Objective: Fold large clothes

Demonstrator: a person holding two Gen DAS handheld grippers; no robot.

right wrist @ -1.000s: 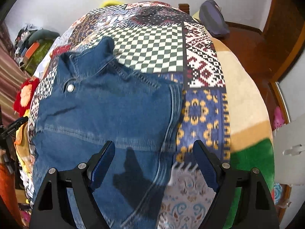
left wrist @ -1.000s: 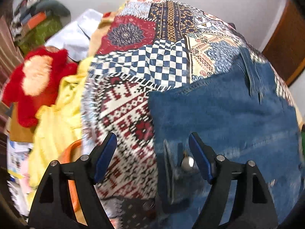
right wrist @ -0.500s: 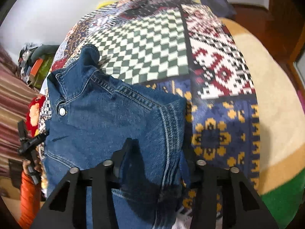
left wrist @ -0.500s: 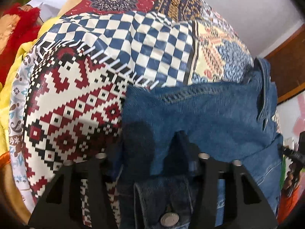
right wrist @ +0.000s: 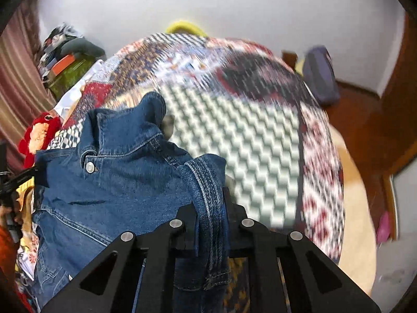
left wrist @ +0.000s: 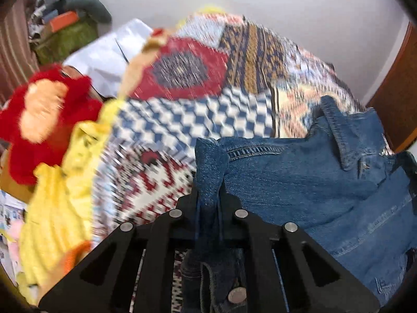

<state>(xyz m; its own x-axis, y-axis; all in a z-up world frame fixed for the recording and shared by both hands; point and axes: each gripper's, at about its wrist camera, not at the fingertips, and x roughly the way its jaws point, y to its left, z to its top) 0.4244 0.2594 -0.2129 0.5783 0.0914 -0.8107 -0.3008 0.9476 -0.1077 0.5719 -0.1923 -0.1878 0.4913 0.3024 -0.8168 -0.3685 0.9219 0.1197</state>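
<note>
To the left of the denim jacket (left wrist: pixel 299 182), a red plush toy (left wrist: pixel 39 120) and yellow clothes (left wrist: pixel 57 208) are lying at the edge of the patchwork bedspread (left wrist: pixel 182 120), on which the jacket itself is resting. The left gripper (left wrist: pixel 209 203) is pinching one shoulder corner of the jacket and the right gripper (right wrist: pixel 209 208) is pinching the other, probably so the top edge can be lifted evenly for a fold. The jacket's collar (right wrist: pixel 125 122) is pointing away from the person, and its long axis is running from the collar back toward the grippers.
</note>
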